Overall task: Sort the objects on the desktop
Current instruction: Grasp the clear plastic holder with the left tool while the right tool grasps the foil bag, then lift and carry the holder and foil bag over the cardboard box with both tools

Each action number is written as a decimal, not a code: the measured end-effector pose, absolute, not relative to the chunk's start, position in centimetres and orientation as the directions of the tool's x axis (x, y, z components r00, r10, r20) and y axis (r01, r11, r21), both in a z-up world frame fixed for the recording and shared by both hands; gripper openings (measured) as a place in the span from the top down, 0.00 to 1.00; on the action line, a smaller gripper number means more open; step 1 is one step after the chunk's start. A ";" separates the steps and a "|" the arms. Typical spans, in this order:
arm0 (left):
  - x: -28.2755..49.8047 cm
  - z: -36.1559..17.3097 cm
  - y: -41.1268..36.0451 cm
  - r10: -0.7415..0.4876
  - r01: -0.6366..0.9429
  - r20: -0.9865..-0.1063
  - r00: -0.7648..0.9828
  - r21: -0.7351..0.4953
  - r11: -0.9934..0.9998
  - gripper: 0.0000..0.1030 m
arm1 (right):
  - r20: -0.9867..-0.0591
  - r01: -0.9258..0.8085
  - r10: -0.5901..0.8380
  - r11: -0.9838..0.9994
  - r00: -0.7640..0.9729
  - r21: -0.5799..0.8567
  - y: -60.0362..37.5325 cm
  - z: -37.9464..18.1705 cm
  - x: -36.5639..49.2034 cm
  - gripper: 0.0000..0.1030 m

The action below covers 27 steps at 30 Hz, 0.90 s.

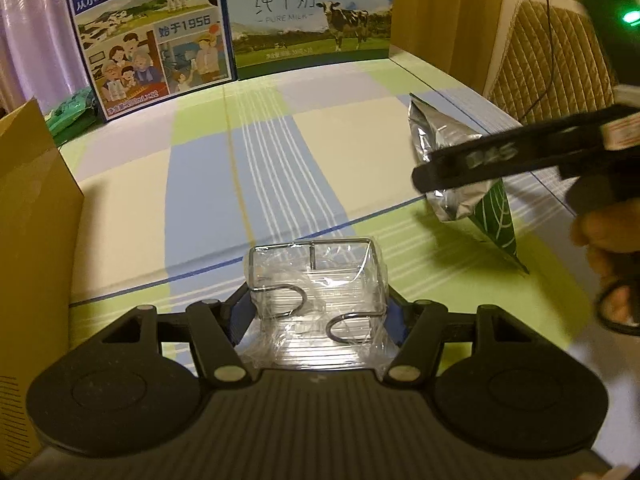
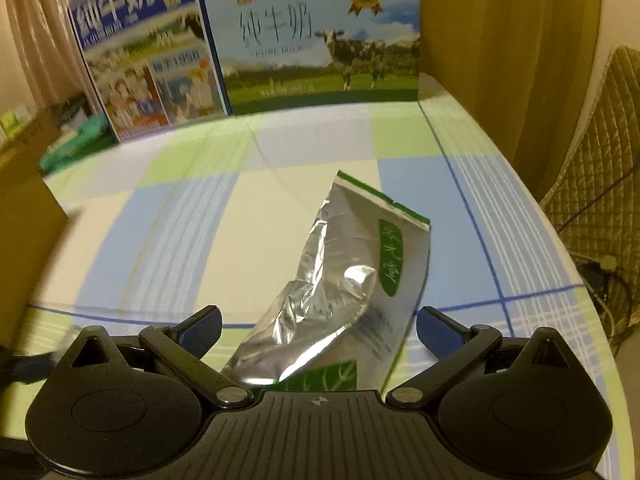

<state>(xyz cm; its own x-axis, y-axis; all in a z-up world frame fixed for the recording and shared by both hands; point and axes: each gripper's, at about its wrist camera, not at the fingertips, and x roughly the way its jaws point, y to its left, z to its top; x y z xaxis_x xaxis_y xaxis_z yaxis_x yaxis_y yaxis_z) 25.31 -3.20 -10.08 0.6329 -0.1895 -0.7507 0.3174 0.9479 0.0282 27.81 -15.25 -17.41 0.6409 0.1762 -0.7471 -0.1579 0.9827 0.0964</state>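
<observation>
Nearest my left gripper [image 1: 316, 312], a plastic-wrapped wire rack [image 1: 316, 280] sits pinched between its narrowed jaws, low at six o'clock. My right gripper [image 2: 318, 332] has its jaws spread wide, gripping nothing, either side of the silver-green foil pouch [image 2: 344, 280] on the checked tablecloth [image 2: 200, 220]. Two milk cartons [image 2: 316, 40] stand at twelve o'clock.
</observation>
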 end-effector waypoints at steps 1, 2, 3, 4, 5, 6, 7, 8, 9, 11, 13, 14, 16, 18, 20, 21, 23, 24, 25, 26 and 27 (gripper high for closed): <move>25.4 -10.2 -3.0 -0.187 0.312 -0.753 0.630 0.025 0.950 0.41 | -0.754 -0.158 0.169 0.984 0.635 0.088 -15.0 -17.8 28.2 0.02; 25.4 -10.4 -2.9 -0.186 0.311 -0.757 0.627 0.024 0.950 0.41 | -0.763 -0.159 0.160 0.984 0.626 0.076 -14.8 -18.2 28.6 0.02; 25.4 -10.6 -2.8 -0.185 0.311 -0.762 0.620 0.023 0.950 0.41 | -0.770 -0.160 0.149 0.985 0.621 0.062 -14.6 -18.4 28.8 0.02; 25.4 -10.7 -2.7 -0.185 0.311 -0.766 0.615 0.021 0.950 0.41 | -0.773 -0.158 0.130 0.987 0.621 0.039 -14.4 -18.6 29.0 0.04; 25.3 -10.9 -2.7 -0.186 0.313 -0.768 0.613 0.021 0.949 0.42 | -0.774 -0.159 0.118 0.987 0.623 0.022 -14.3 -18.7 29.0 0.12; 25.2 -10.9 -2.7 -0.185 0.317 -0.766 0.615 0.026 0.948 0.41 | -0.774 -0.156 0.108 0.988 0.624 0.012 -14.4 -18.8 29.0 0.13; 25.2 -10.8 -2.8 -0.184 0.319 -0.767 0.615 0.029 0.947 0.41 | -0.770 -0.158 0.110 0.987 0.628 0.013 -14.6 -18.7 28.9 0.17; 25.2 -10.8 -2.8 -0.186 0.320 -0.767 0.614 0.026 0.947 0.42 | -0.772 -0.159 0.111 0.987 0.626 0.013 -14.8 -18.6 28.8 0.27; 25.1 -10.7 -2.8 -0.190 0.320 -0.768 0.612 0.021 0.947 0.42 | -0.771 -0.156 0.104 0.988 0.629 0.006 -14.9 -18.4 28.6 0.37; 24.8 -10.6 -2.9 -0.193 0.324 -0.769 0.609 0.020 0.946 0.42 | -0.770 -0.157 0.110 0.988 0.629 0.014 -15.4 -17.9 27.9 0.47; 24.1 -10.5 -3.0 -0.197 0.334 -0.773 0.603 0.020 0.942 0.41 | -0.780 -0.169 0.127 0.985 0.612 0.028 -15.9 -17.6 26.7 0.52; 23.8 -10.5 -3.1 -0.200 0.338 -0.775 0.599 0.018 0.941 0.42 | -0.783 -0.177 0.133 0.984 0.607 0.029 -15.9 -17.4 25.9 0.53; 22.6 -10.2 -3.2 -0.210 0.348 -0.778 0.592 0.012 0.938 0.42 | -0.794 -0.201 0.154 0.979 0.588 0.042 -16.0 -17.2 24.1 0.53; 21.3 -9.8 -3.2 -0.218 0.355 -0.779 0.588 0.006 0.935 0.42 | -0.802 -0.213 0.174 0.975 0.571 0.059 -16.2 -16.9 21.9 0.53; 19.4 -9.4 -2.9 -0.229 0.360 -0.779 0.584 -0.005 0.933 0.41 | -0.813 -0.230 0.193 0.970 0.549 0.075 -16.3 -16.6 19.5 0.53; 18.6 -9.2 -2.8 -0.236 0.362 -0.779 0.580 -0.012 0.932 0.41 | -0.818 -0.240 0.202 0.967 0.539 0.081 -16.3 -16.4 18.4 0.53; 17.1 -9.1 -2.5 -0.242 0.368 -0.783 0.574 -0.018 0.930 0.41 | -0.829 -0.266 0.204 0.962 0.521 0.069 -16.4 -16.2 15.9 0.53; 16.1 -9.1 -2.4 -0.242 0.369 -0.784 0.572 -0.018 0.929 0.41 | -0.832 -0.278 0.200 0.959 0.517 0.057 -16.3 -16.2 14.7 0.53; 15.4 -9.1 -2.2 -0.243 0.370 -0.784 0.571 -0.019 0.929 0.41 | -0.835 -0.295 0.195 0.955 0.515 0.041 -16.1 -16.2 13.4 0.51; 14.8 -9.1 -2.2 -0.246 0.372 -0.785 0.568 -0.021 0.928 0.41 | -0.836 -0.309 0.194 0.950 0.513 0.030 -16.0 -16.2 12.4 0.48; 14.2 -9.2 -2.1 -0.249 0.374 -0.787 0.564 -0.026 0.927 0.41 | -0.836 -0.318 0.194 0.948 0.513 0.025 -15.8 -16.3 11.7 0.45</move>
<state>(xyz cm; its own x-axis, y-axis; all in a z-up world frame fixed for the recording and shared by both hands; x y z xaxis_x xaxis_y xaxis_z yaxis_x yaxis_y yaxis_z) 14.18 -2.08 -9.23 0.5639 -0.2491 -0.7873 0.3739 0.9271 -0.0255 11.67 -15.84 -16.31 0.5135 0.1943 -0.8358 -0.3184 0.9476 0.0247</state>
